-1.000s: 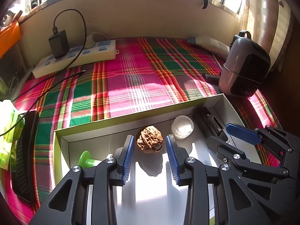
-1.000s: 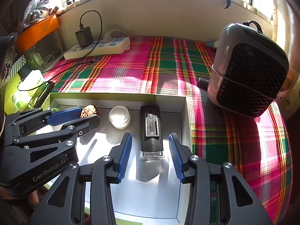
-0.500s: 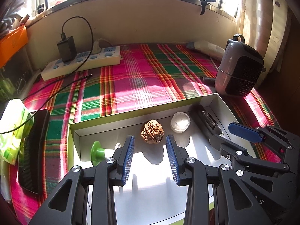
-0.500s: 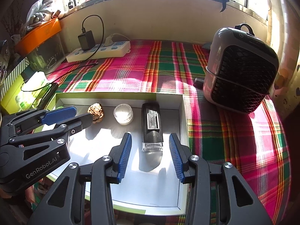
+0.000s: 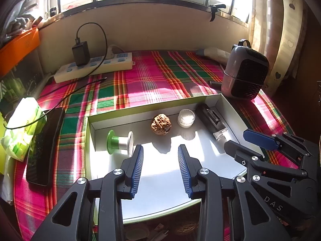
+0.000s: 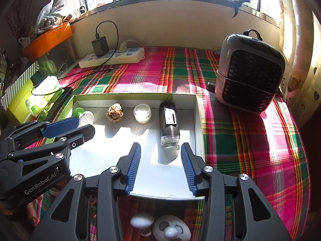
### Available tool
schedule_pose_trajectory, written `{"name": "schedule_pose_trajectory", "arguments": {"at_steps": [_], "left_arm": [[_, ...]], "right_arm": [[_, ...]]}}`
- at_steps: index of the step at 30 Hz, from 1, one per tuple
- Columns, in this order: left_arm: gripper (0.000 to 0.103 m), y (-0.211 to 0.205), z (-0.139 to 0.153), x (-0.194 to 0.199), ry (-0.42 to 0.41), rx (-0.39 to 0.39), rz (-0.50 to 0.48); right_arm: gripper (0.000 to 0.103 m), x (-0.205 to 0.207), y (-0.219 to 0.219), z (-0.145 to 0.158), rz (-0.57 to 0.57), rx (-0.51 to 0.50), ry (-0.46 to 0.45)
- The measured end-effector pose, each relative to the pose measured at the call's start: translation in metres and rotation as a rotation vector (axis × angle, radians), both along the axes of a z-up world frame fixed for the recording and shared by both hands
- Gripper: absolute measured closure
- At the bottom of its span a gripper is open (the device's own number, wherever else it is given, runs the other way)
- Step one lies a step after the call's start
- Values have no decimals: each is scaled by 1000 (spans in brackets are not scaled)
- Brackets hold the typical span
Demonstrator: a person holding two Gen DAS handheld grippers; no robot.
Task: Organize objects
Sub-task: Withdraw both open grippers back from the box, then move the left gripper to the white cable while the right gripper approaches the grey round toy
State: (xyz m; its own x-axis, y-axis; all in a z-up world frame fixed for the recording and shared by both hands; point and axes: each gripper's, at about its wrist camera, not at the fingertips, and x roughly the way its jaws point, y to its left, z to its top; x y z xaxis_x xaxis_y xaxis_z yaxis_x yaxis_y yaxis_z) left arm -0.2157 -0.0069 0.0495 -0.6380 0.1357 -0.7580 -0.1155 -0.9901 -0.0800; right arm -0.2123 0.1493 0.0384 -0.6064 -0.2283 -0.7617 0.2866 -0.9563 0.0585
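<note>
Along the far wall of the shallow white box [image 5: 224, 102] we see four things in a row: a green-and-white spool [image 5: 120, 141] lying on its side at the left, a walnut [image 5: 161, 124], a small clear round jar [image 5: 186, 118], and a black device with a clear tip [image 5: 210, 119] lying lengthwise close beside the right wall. None of them touch each other. The near half of the box floor lies bare and sunlit.

Our left hand-held gripper [image 5: 159, 165] hangs over that bare floor with its blue pads spread wide and nothing between them, the walnut ahead and apart from the tips. Our right hand-held gripper [image 6: 160, 165] is likewise wide apart and holds nothing; the clear tip of the black device sits just beyond its fingertips.

Beyond the box the plaid cloth [image 6: 176, 74] runs back to a white power strip [image 6: 112, 57] against the wall. A grey heater [image 6: 250, 72] stands just off the box's far right corner, and a black phone [image 5: 45, 146] lies near its left edge
</note>
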Motion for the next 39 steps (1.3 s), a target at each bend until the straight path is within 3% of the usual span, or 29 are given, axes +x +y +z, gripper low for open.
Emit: {"name": "schedule_pose_trajectory", "arguments": {"at_steps": [10,14,25,39], "left_arm": [[70,-5,4,32,29,6,6],[70,-6,9,47,81,-42,20],[70,-29,2,77,66,27,31],[69,-73,-20,113,33,94,61]], "right_arm": [[60,25,4,5,-6,-15,29],[60,38,8,7,-8,-22,49],[55,70,28,3,-36,-9,78],[55,90,42,-13,-38,-33,51]]}}
